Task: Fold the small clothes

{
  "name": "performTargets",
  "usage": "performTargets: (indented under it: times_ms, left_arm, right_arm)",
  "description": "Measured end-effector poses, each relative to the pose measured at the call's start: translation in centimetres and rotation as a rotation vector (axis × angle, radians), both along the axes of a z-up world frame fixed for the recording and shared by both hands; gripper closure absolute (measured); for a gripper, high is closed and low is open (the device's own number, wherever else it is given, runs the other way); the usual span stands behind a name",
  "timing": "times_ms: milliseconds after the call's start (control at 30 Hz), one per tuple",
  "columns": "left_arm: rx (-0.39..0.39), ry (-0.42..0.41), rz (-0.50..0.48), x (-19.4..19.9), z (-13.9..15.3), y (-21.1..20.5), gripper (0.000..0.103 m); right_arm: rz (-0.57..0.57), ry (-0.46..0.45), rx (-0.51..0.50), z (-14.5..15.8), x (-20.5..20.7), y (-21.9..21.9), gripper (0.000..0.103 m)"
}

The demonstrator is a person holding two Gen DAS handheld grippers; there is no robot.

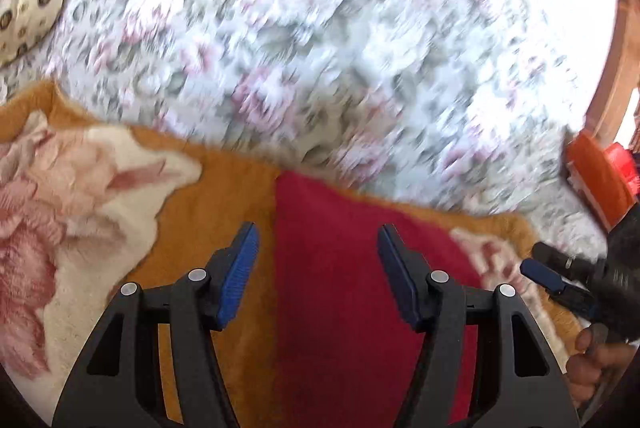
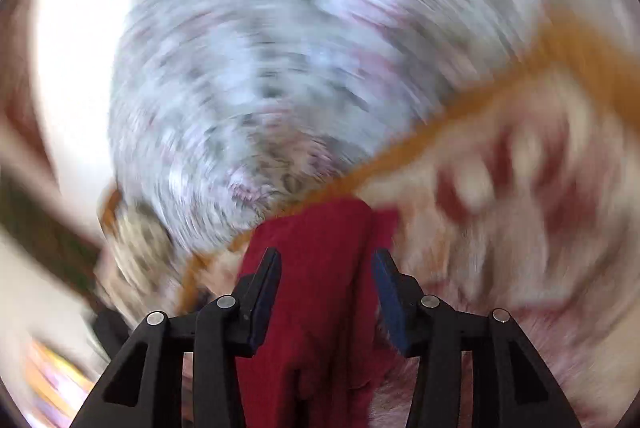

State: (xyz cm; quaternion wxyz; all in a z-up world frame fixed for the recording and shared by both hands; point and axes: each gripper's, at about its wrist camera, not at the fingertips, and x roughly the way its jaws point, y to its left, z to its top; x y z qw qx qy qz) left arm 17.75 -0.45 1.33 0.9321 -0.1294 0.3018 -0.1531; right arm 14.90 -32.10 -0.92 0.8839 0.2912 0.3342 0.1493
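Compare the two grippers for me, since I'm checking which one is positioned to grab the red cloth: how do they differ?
The left gripper has its jaws spread wide, red cloth lying flat beneath, mostly under one side; the right gripper has the cloth bunched between narrower-set jaws. The left wrist view is fairly sharp; the right wrist view is smeared by motion. Both have blue pads and are open.
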Motion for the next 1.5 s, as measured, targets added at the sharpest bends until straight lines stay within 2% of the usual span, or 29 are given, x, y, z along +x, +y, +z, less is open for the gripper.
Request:
performTargets:
  times_ms: [67, 133, 167, 233, 267, 300, 367, 433, 500, 600, 667, 700, 733, 833, 900, 1000, 1033, 1100, 1133, 1167, 1200, 1300, 1400, 1500]
  left_arm:
    - [-0.022, 0.02, -0.069, 0.3, -0.2, -0.9, 0.041]
    - [-0.021, 0.076, -0.106, 1.0, -1.1, -1.9, 0.046]
    - [-0.016, 0.104, -0.116, 1.5, -1.6, -2.2, 0.046]
    - [-0.008, 0.209, -0.148, 2.7, -3.5, -3.0, 0.047]
    - [0.017, 0.242, -0.168, 3.1, -4.4, -3.4, 0.047]
    - [0.042, 0.224, -0.172, 3.0, -4.4, -3.8, 0.046]
    - [0.088, 0.207, -0.174, 2.7, -4.2, -4.5, 0.042]
    - [0.102, 0.199, -0.188, 2.3, -4.3, -5.0, 0.03]
    - [0.102, 0.194, -0.213, 2.5, -4.2, -5.5, 0.022]
    - [0.096, 0.197, -0.212, 2.7, -4.3, -5.5, 0.022]
    - [0.044, 0.213, -0.202, 3.0, -4.1, -5.0, 0.022]
    - [0.024, 0.212, -0.196, 3.0, -3.9, -4.8, 0.022]
    - [-0.007, 0.198, -0.185, 2.9, -3.3, -4.2, 0.022]
    - [-0.068, 0.082, -0.064, 2.4, -0.9, -2.1, 0.022]
    - [-0.089, 0.034, 0.002, 2.9, 0.1, -1.4, 0.022]
    - [-0.094, 0.094, -0.018, 5.7, -0.3, -2.4, 0.022]
    - [-0.061, 0.142, -0.058, 7.1, -1.0, -3.7, 0.022]
    - [-0.014, 0.247, -0.125, 8.9, -2.7, -5.2, 0.022]
    - [0.013, 0.333, -0.141, 9.8, -4.4, -5.9, 0.023]
    - [0.046, 0.356, -0.147, 10.0, -5.1, -6.4, 0.024]
    - [0.065, 0.347, -0.152, 9.8, -5.1, -6.6, 0.024]
    - [0.098, 0.356, -0.16, 9.8, -4.8, -7.2, 0.023]
    - [0.021, 0.351, -0.166, 9.4, -2.9, -5.5, 0.023]
    - [-0.04, 0.293, -0.143, 6.5, -0.4, -2.9, 0.023]
  right_arm:
    - [0.154, -0.127, -0.255, 2.5, -1.1, 4.3, 0.06]
    - [0.285, -0.193, -0.383, 2.8, -2.1, 7.8, 0.066]
    - [0.364, -0.196, -0.438, 2.3, -2.5, 9.5, 0.067]
    - [0.408, -0.14, -0.539, 0.7, -2.1, 11.1, 0.068]
    - [0.414, -0.032, -0.612, -1.5, -1.1, 11.4, 0.07]
    - [0.417, 0.02, -0.632, -2.8, -0.8, 11.1, 0.07]
    - [0.416, -0.013, -0.586, -3.2, -1.0, 9.9, 0.07]
    - [0.405, 0.01, -0.515, -3.1, -0.6, 8.9, 0.07]
    - [0.4, 0.006, -0.507, -3.2, -0.8, 8.9, 0.068]
    - [0.403, -0.015, -0.556, -3.1, -1.0, 9.8, 0.066]
    - [0.408, -0.023, -0.587, -3.1, -1.3, 10.4, 0.063]
    - [0.414, -0.025, -0.591, -3.0, -1.3, 10.7, 0.058]
    - [0.423, -0.028, -0.587, -3.0, -1.2, 10.9, 0.054]
    - [0.443, -0.075, -0.557, -1.5, -1.1, 11.0, 0.055]
    - [0.321, -0.104, -0.532, 0.2, -0.2, 10.1, 0.055]
    - [0.092, -0.074, -0.601, 1.0, 2.4, 9.8, 0.055]
    - [0.07, -0.055, -0.61, 0.8, 3.2, 9.8, 0.055]
    - [0.116, 0.013, -0.558, -1.2, 5.0, 10.0, 0.054]
    - [0.16, 0.1, -0.537, -3.1, 6.1, 10.1, 0.054]
    - [0.165, 0.112, -0.535, -3.9, 6.2, 10.0, 0.054]
    - [0.161, 0.08, -0.526, -3.9, 5.9, 9.7, 0.054]
    - [0.167, 0.102, -0.519, -3.3, 5.6, 9.5, 0.054]
    - [0.169, 0.066, -0.539, -2.3, 4.4, 9.6, 0.054]
    - [0.144, 0.01, -0.546, -0.2, 1.6, 9.0, 0.054]
